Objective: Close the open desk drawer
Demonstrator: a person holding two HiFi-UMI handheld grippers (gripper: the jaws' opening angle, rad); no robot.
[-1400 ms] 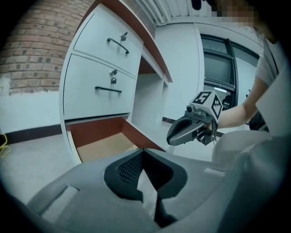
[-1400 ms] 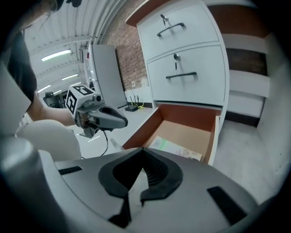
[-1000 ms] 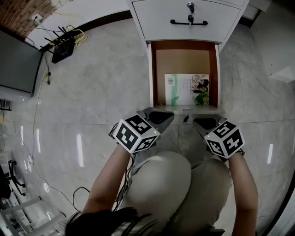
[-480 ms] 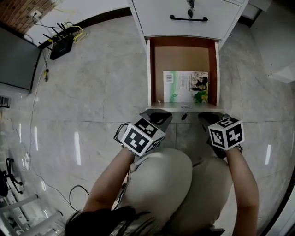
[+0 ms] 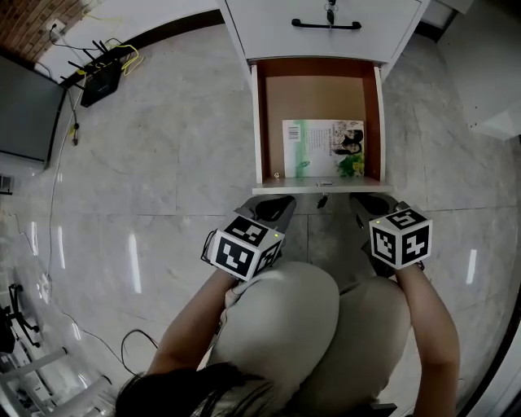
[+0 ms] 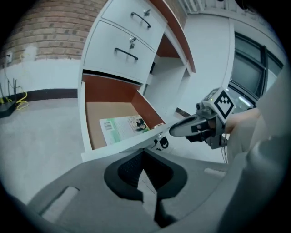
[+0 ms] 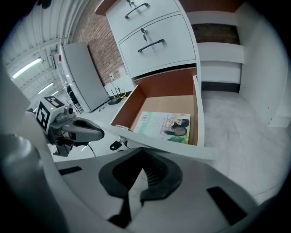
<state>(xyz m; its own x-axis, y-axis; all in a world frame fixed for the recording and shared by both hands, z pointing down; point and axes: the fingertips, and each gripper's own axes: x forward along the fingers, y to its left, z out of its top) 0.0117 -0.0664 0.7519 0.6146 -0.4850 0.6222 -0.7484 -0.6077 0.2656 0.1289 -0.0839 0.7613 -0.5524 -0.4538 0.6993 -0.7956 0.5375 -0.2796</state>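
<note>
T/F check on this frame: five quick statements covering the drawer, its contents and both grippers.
1. The bottom drawer is open. True.
2. That drawer is empty. False: a book lies flat in it, toward the front right.
3. Both the left gripper and the right gripper are at the drawer's front panel. True.
4. The left gripper holds the book. False: its fingers are together with nothing between them.
5. The upper drawer is shut and has a black handle. True.
</note>
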